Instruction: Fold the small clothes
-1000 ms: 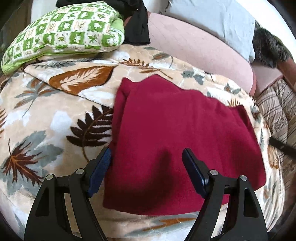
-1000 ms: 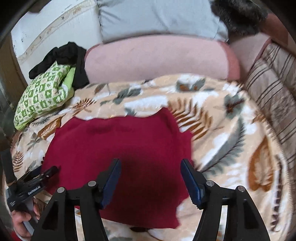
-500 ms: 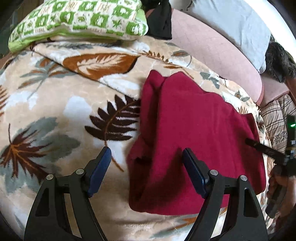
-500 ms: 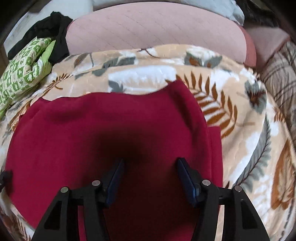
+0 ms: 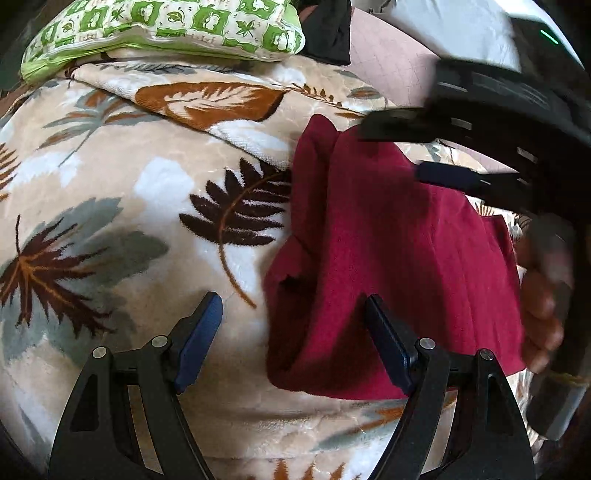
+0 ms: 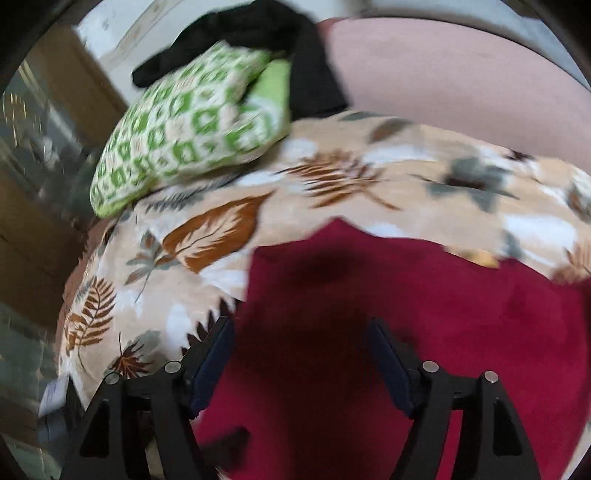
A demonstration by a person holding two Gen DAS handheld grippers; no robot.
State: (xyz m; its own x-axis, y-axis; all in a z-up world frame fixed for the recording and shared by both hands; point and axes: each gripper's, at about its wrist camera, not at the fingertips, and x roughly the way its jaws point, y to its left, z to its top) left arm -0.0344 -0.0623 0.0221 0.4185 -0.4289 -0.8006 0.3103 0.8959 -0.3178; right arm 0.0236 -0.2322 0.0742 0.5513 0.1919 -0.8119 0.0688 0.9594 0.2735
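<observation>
Two pairs of tongs work over one dark red garment [image 5: 399, 240], which lies partly folded on a leaf-printed blanket [image 5: 122, 206]. Nearest in the left wrist view, the left gripper [image 5: 293, 341] is spread wide and grasps nothing; its right finger rests against or just over the garment's near left edge, its left finger over bare blanket. That edge looks bunched, with a small dark pucker just beyond the fingers, so I judge the step to be picking up this side to fold it across. To do it well, the fingers should straddle the whole thickness of the bunched edge and clench on all layers, or the fold will drag unevenly. In the right wrist view the right gripper [image 6: 301, 356] is likewise released, low over the cloth near its left margin; the blur makes contact impossible to tell. It would serve best pinning the middle flat. Farther off lie a green patterned cushion [image 5: 166, 29], a black cloth [image 6: 258, 33] and a pink bolster [image 6: 461, 81].
</observation>
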